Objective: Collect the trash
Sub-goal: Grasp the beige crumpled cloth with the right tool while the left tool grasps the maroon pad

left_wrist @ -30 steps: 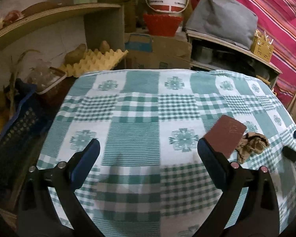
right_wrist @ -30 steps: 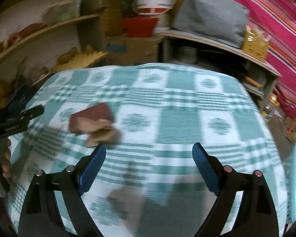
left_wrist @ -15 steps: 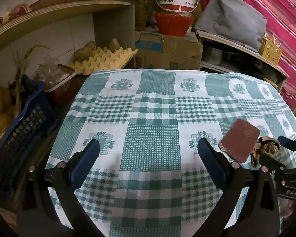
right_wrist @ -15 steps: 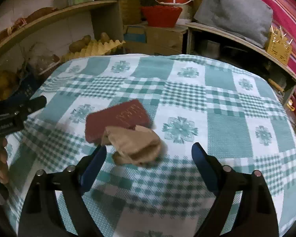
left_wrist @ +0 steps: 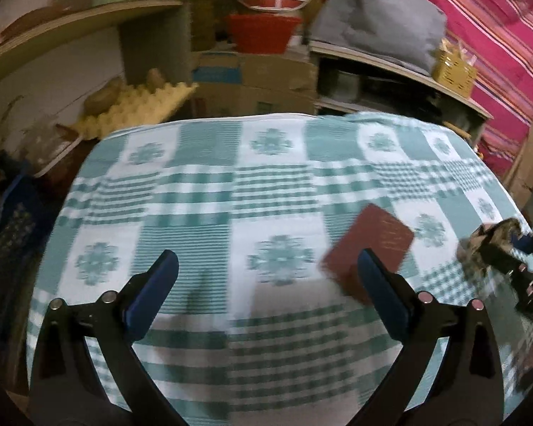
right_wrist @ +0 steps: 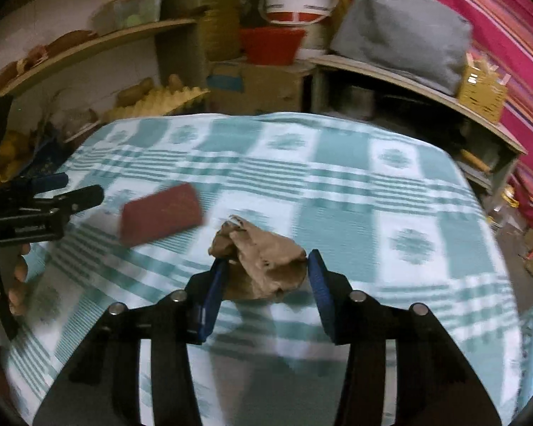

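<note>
**Paper Ball Caught Between the Blue Pads**

The right hand-held gripper (right_wrist: 264, 266) has just been closing, and its blue pads (right_wrist: 213, 293) now squeeze a crumpled brown paper ball (right_wrist: 266, 262) from both sides. The ball sits just over the table (right_wrist: 337, 184), which has a green and white checked cloth. A dark red flat packet (right_wrist: 160, 216) lies on the cloth near the ball. The left hand-held gripper (left_wrist: 266, 277) is wide open with nothing in it, beside the red packet.
</note>
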Demonstrator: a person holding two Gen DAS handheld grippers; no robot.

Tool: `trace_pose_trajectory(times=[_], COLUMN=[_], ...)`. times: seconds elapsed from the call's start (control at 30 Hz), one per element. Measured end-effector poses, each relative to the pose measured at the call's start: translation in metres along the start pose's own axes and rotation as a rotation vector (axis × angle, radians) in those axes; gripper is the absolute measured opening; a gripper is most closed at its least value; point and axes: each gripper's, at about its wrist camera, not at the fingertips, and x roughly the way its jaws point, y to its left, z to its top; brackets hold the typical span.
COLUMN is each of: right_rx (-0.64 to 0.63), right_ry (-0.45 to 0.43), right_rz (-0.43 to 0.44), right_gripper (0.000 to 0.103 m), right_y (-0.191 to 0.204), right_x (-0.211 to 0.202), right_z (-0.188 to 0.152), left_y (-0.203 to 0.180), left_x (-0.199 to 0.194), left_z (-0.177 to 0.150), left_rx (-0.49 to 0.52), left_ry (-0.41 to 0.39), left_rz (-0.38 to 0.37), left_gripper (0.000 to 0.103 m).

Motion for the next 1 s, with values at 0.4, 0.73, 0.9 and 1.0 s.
trace_pose_trajectory(times=[0.4,0.73,0.9,1.0], right_rx=[0.118,0.136,0.140,0.149], right_ry=[-0.042,-0.005,0.017,0.022], right_rz=[-0.035,-0.039,-0.013,-0.005], right_gripper=[0.046,0.046,0.047,0.047], right_y=[-0.083,-0.106,-0.111,-0.114], right_x=[-0.031,-0.021,-0.021,-0.022], right_z=[-0.024,-0.033,-0.041,-0.045], left_y=[-0.060,-0.069,-0.073,-0.057], left_x=[0.029,0.049,0.056,0.063], left_z=[-0.006,0.003,0.012,0.017], left_rx=[0.166,0.218,0.296,0.260], left_ry=[0.106,0.153,0.132,0.168], left_rz=[-0.113,-0.052,-0.080,-0.191], left_gripper=[0.097,0.099,0.099,0.098])
